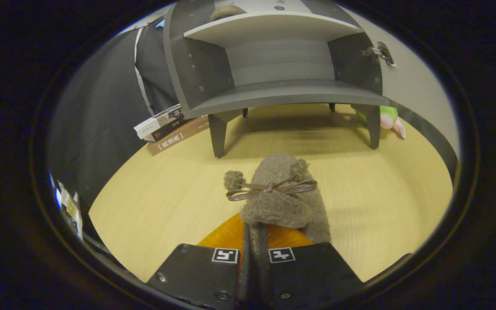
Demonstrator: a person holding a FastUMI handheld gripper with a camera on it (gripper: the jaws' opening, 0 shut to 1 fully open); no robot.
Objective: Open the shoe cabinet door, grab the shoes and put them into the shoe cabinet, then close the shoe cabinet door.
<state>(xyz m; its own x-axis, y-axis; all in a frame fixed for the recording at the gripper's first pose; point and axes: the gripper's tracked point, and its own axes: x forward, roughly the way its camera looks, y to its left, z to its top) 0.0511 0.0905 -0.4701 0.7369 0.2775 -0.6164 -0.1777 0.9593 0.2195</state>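
Shoe, a fuzzy grey-brown slipper [280,193] with a brown bow, sits pinched at its heel by the jaws, above the pale wooden counter [381,202]. Beyond stands the open grey shoe cabinet [282,92]; carry it level onto the lower shelf, clearing the front edge.

A staged home corner inside a recording booth. A small grey shoe cabinet [274,64] on legs stands on a pale wood-grain surface [166,193], its door [416,77] swung open. Left of the cabinet lies a stack of books [168,127] against dark cloth; by its right leg sits a plush toy [392,118].
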